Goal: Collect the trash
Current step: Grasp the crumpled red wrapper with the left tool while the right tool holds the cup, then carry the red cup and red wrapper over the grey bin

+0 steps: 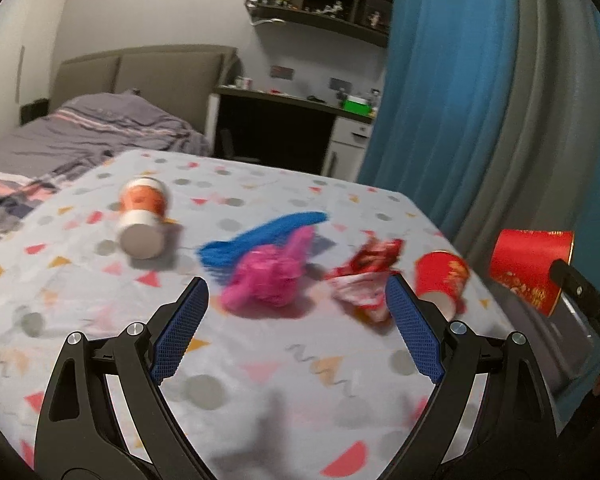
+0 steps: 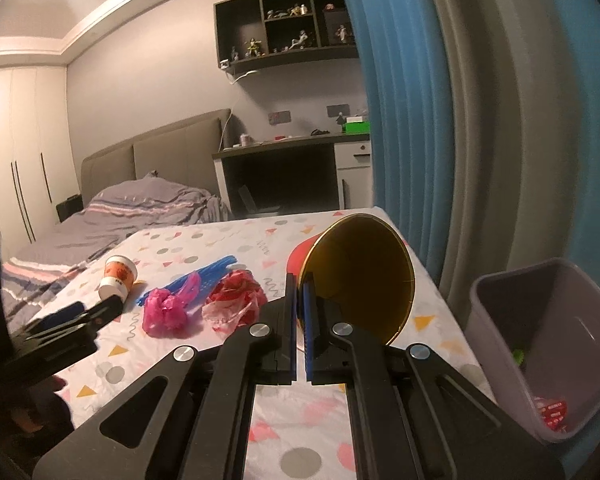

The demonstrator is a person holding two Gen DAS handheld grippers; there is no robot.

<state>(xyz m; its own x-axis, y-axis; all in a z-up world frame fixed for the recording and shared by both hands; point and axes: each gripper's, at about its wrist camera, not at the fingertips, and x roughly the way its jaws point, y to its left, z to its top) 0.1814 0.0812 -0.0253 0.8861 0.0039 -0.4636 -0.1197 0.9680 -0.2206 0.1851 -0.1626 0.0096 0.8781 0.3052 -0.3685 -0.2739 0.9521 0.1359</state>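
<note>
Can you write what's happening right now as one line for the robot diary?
right gripper: shut on red paper cup, near gray bin | left gripper: open, above pink bag | table: trash remains

Grey bed [image 2: 148,208], dark desk [image 2: 284,172], blue curtain [image 2: 404,120]

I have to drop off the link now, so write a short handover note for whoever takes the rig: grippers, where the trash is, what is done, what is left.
Right gripper: shut on the rim of a red cup, held above the table edge, beside the grey bin.
Left gripper: open, empty, over the table.
On the table: orange cup on its side, blue straws, pink bag, red wrapper, second red cup.
Done: the bin already holds some red and green scraps.
Left: drop the held cup in, then clear the rest.
</note>
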